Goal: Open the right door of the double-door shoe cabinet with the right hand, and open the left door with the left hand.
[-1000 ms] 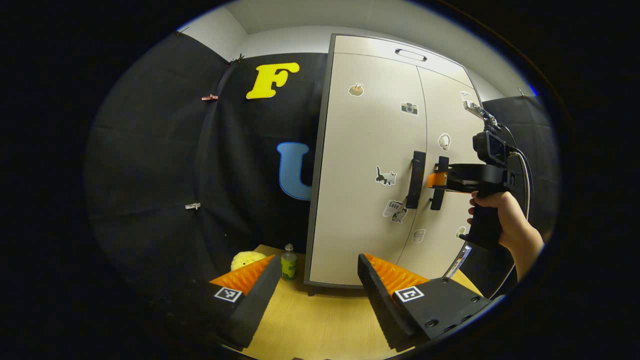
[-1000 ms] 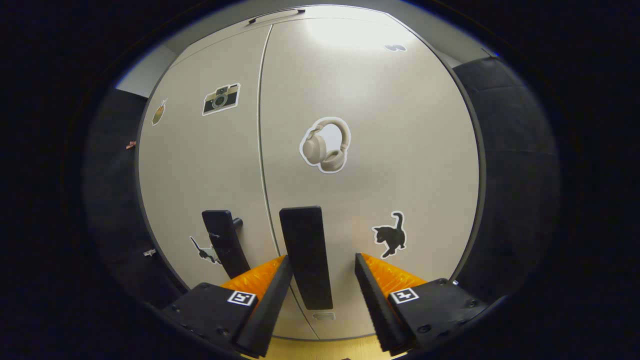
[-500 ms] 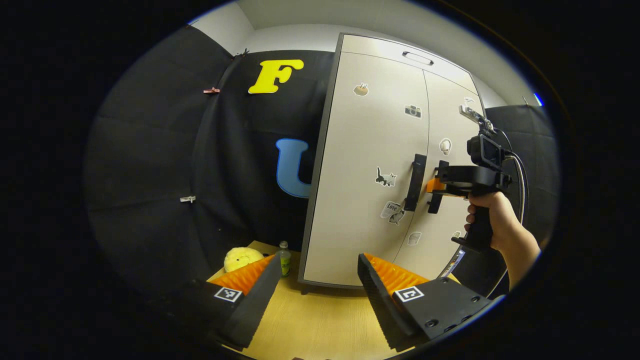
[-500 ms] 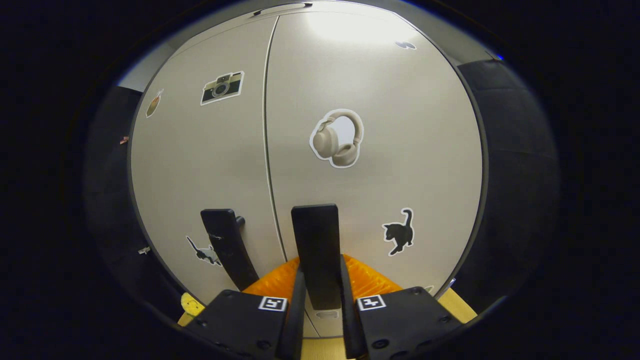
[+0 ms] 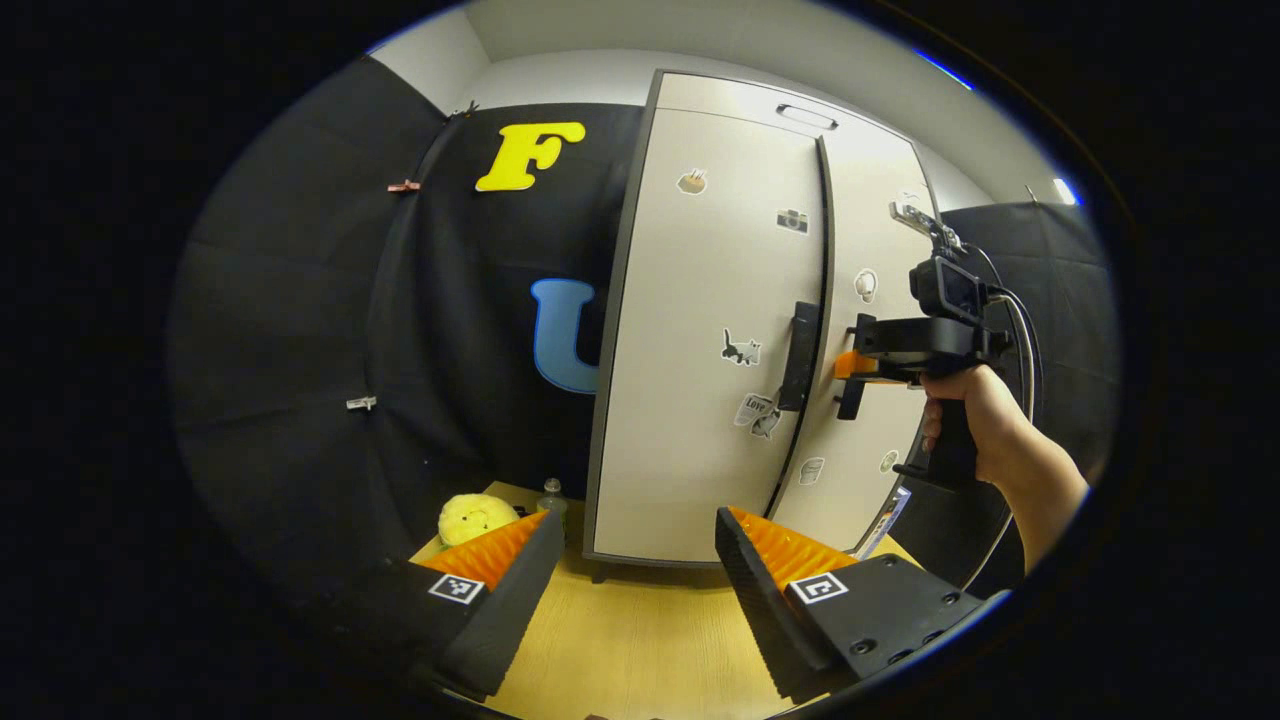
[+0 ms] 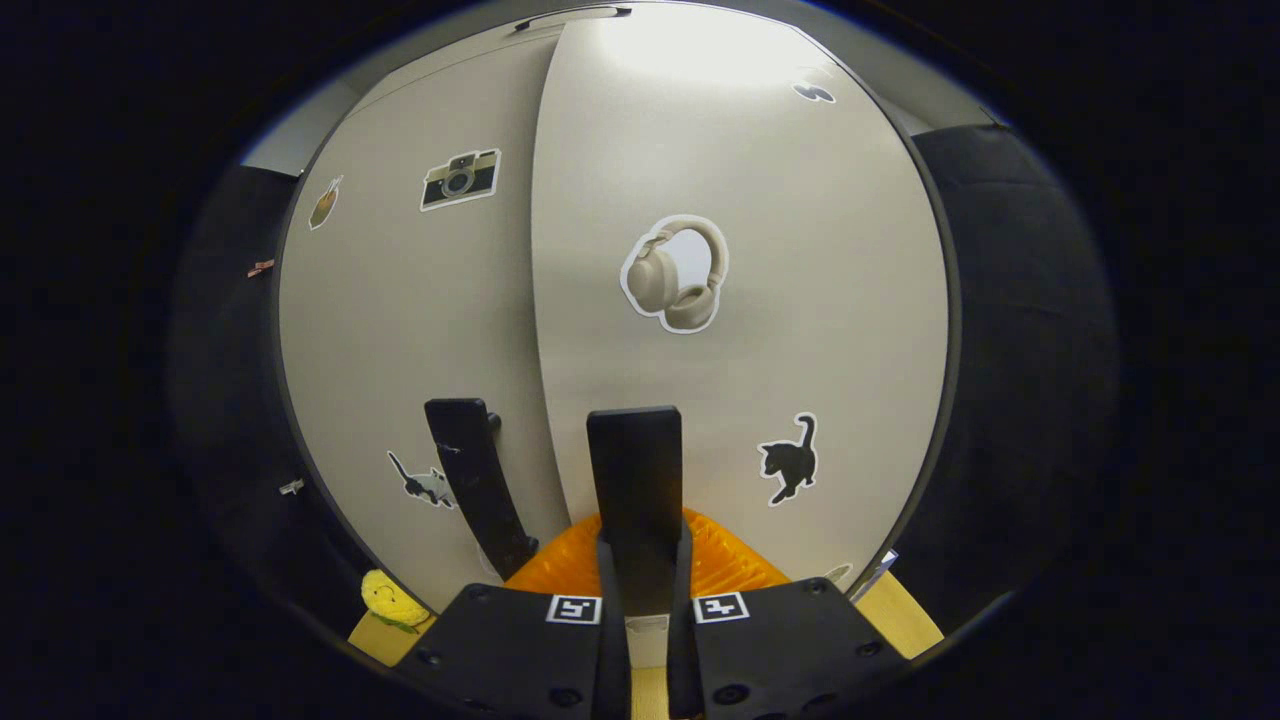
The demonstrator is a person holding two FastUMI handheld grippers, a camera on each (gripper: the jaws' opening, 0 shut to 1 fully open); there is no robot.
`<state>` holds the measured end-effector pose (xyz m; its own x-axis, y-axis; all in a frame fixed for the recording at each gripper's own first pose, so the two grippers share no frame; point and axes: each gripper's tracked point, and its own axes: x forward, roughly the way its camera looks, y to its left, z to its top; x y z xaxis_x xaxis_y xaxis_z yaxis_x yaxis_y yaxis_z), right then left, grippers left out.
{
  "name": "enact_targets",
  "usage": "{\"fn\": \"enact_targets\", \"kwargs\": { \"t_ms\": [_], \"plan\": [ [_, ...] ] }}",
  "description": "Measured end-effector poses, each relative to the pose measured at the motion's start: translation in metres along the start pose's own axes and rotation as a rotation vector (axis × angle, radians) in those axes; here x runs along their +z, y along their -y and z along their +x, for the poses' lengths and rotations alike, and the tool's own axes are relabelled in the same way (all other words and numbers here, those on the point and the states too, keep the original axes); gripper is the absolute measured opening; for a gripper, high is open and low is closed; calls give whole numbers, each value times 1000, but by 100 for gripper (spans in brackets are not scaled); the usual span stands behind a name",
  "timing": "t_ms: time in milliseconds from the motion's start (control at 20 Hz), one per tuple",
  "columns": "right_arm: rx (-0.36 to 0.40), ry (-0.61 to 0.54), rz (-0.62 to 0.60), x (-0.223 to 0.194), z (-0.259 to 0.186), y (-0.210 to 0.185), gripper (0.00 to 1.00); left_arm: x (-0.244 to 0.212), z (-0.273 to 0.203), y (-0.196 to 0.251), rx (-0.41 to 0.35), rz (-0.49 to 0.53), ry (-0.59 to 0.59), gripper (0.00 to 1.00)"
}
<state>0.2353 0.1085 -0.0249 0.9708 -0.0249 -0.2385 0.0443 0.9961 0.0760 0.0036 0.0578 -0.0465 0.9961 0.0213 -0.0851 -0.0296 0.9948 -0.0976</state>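
Right gripper (image 6: 640, 575), clamped on the black bar handle (image 6: 634, 470) of the cream right door (image 6: 740, 300), has now cracked it ajar; my left gripper (image 5: 630, 570) idles open, well short of the left door (image 5: 700, 350).

1. The word "Love" is made out, faintly, on a sticker (image 5: 750, 408) on the left door (image 5: 690, 300), just below and left of the left door's handle (image 5: 799, 356).
2. A square black-and-white coded marker (image 5: 457, 588) is carried on each jaw in the left gripper view, well below that handle; no letters or numbers are shown on them.
3. Two like markers (image 6: 574, 609) are seen in the right gripper view, on the jaws closed on the right door's handle (image 6: 635, 480), below and right of the left door's handle.
4. No other writing can be read.
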Motion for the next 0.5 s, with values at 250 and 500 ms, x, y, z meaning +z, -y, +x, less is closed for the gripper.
{"fn": "enact_targets", "kwargs": {
  "t_ms": [250,500],
  "plan": [
    [-34,4,15,0,-9,8,18,-1,-25,23,-76,-7,-16,95],
    [9,-2,8,2,-18,13,18,6,-55,49,-82,-12,10,95]
  ]
}}
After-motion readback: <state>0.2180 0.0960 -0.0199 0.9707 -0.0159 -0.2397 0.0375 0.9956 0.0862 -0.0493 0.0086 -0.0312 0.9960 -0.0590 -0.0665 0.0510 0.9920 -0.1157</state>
